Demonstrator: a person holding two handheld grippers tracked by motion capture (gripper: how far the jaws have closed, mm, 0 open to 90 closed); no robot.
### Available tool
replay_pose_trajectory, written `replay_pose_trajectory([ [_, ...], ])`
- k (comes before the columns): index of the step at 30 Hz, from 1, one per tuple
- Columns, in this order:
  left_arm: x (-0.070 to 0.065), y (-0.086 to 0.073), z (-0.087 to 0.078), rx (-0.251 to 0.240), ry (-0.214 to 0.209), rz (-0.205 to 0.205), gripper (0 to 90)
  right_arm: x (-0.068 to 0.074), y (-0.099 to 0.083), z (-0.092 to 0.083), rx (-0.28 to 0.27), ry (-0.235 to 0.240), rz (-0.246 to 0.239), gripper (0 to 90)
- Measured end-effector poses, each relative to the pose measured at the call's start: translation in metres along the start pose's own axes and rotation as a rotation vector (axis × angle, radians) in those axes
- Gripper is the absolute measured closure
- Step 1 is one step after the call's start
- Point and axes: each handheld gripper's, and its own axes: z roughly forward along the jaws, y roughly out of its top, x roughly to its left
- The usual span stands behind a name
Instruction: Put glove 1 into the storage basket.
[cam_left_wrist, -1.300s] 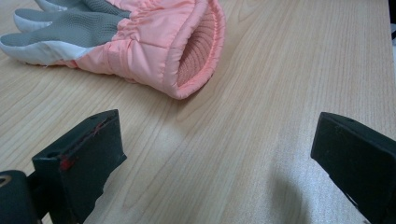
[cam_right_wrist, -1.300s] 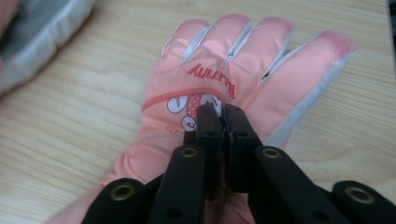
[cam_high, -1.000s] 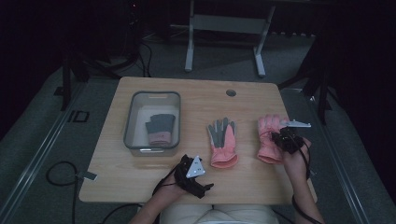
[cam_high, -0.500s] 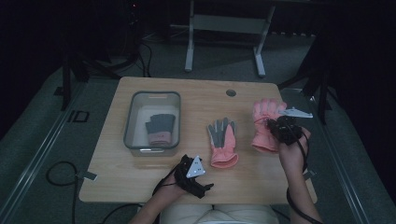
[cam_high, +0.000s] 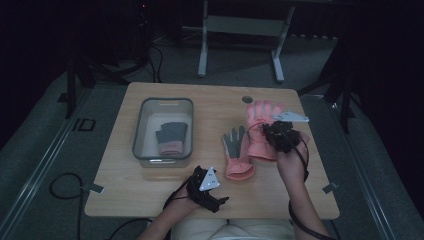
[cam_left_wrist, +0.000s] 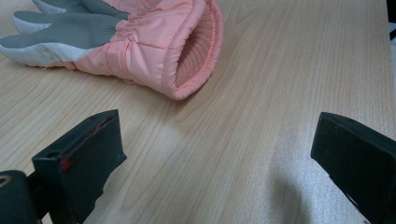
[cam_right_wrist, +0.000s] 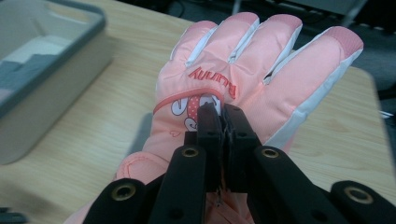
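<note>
Right fingers (cam_right_wrist: 219, 122) pinched tight on back of pink glove (cam_right_wrist: 243, 74), lifted over bench (cam_high: 150, 182) right side. Left fingers (cam_left_wrist: 84, 158) spread wide, empty, low over bench near second glove's (cam_left_wrist: 154, 42) cuff. Third glove (cam_high: 171, 138) in bin (cam_high: 141, 150).

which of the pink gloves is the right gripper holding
The glove showing its pink back, farthest right on the table; the right gripper pinches it. The other one lies grey palm up, untouched.

Dim room, grey floor (cam_high: 45, 150), wooden table (cam_high: 210, 105), metal stand (cam_high: 240, 30)
</note>
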Motion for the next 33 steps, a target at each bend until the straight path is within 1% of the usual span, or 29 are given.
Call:
replay_pose_trajectory([
  [1,0.000,0.000,0.000,0.000,0.000,0.000,1.9,0.000,0.000,0.000,0.000,0.000,0.000,86.9],
  [2,0.000,0.000,0.000,0.002,-0.001,0.001,1.9,0.011,0.002,0.004,0.014,0.018,-0.007,86.9],
  [5,0.000,0.000,0.000,0.000,0.000,0.005,1.9,0.026,0.003,0.011,0.026,0.034,-0.014,86.9],
  [7,0.000,0.000,0.000,-0.001,0.000,0.005,1.9,0.034,0.003,0.016,0.042,0.032,-0.021,86.9],
  [11,0.000,0.000,-0.001,-0.005,-0.002,0.004,1.9,0.048,-0.002,0.030,0.078,0.033,-0.038,86.9],
  [14,-0.001,0.000,-0.001,-0.006,-0.004,0.003,1.9,0.053,-0.010,0.043,0.120,0.029,-0.050,86.9],
  [19,0.000,0.000,-0.001,-0.003,-0.009,0.004,1.9,0.054,-0.025,0.066,0.192,0.020,-0.070,86.8],
  [22,0.000,0.000,-0.001,-0.001,-0.006,0.008,1.9,0.050,-0.034,0.076,0.215,0.024,-0.070,86.7],
  [24,0.000,0.000,-0.001,-0.002,-0.007,0.006,1.9,0.047,-0.037,0.077,0.222,0.047,-0.073,86.8],
  [26,0.000,0.000,-0.001,-0.003,-0.006,0.005,1.9,0.044,-0.038,0.076,0.227,0.055,-0.084,86.7],
  [28,-0.001,0.000,-0.001,-0.004,-0.005,0.002,1.9,0.040,-0.040,0.076,0.232,0.082,-0.082,86.4],
  [30,-0.001,0.000,0.000,-0.004,-0.006,-0.001,1.9,0.036,-0.042,0.077,0.233,0.107,-0.096,85.3],
  [33,0.000,0.000,0.000,0.002,-0.006,0.004,1.9,0.032,-0.041,0.079,0.233,0.139,-0.079,81.4],
])
